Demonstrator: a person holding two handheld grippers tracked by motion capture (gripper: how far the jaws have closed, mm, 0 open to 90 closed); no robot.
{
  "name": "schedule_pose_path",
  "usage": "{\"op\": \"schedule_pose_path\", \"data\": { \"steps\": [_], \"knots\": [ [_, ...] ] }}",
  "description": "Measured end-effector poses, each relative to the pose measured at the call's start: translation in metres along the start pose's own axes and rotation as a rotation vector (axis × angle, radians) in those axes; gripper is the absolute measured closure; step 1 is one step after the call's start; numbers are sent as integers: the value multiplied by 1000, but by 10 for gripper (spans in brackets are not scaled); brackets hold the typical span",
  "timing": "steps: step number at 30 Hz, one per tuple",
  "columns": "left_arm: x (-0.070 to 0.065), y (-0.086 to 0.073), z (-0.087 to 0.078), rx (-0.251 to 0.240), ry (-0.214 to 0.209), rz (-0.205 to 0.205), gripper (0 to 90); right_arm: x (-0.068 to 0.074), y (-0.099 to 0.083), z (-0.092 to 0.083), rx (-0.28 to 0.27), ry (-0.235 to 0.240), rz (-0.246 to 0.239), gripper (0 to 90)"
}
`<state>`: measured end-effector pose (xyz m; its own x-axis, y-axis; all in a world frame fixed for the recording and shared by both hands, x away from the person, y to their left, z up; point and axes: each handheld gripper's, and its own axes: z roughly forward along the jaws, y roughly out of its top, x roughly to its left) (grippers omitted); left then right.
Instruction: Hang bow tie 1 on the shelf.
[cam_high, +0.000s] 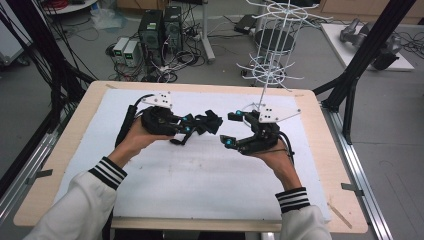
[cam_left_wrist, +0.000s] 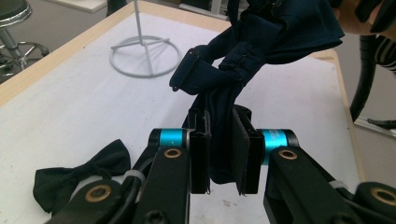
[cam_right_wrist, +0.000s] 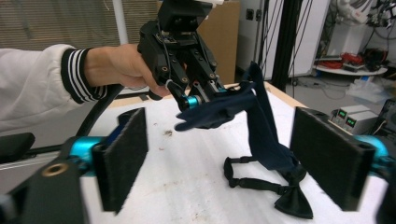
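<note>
1. High view: the left gripper (cam_high: 200, 126) and the right gripper (cam_high: 231, 129) meet over the middle of the white-covered table (cam_high: 165, 185), their tips near each other. A dark bundle, the navy cloth (cam_high: 211, 121), sits at the left gripper's tip, but its shape and the grip on it are too small to read here. The white wire rack (cam_high: 272, 47) stands at the table's far edge, its top cut off by the frame.

2. Left gripper view: here the grip is plain. The left gripper (cam_left_wrist: 223, 154) is clenched on the navy cloth (cam_left_wrist: 261, 35), whose lower fold hangs between the two pads while the rest bunches up above, off the table. A black bow tie (cam_left_wrist: 77, 175) lies on the table at lower left, partly hidden behind the jaw. The rack's ring base (cam_left_wrist: 145, 56) shows, its stem cut off.

3. Right gripper view: the right gripper (cam_right_wrist: 229, 165) stands released, jaws wide with nothing between the pads. Beyond them the left gripper (cam_right_wrist: 203, 99) holds the navy cloth (cam_right_wrist: 261, 121) up, its lower end draping to the table onto the black bow tie (cam_right_wrist: 292, 198) and its strap (cam_right_wrist: 247, 179).
</note>
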<state>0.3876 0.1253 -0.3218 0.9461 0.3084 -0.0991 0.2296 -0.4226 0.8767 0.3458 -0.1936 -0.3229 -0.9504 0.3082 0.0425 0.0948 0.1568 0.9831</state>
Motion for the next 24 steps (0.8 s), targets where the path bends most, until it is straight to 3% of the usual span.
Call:
{"op": "schedule_pose_path", "data": {
  "steps": [11,19,24],
  "knots": [
    [-4,3,3,2,18,24,784,0,3,11,35,21,5,288],
    [-5,3,1,4,28,42,784,-1,5,19,59,15,18,427],
    [-5,3,0,16,42,56,783,-2,4,22,61,9,30,460]
  ]
}}
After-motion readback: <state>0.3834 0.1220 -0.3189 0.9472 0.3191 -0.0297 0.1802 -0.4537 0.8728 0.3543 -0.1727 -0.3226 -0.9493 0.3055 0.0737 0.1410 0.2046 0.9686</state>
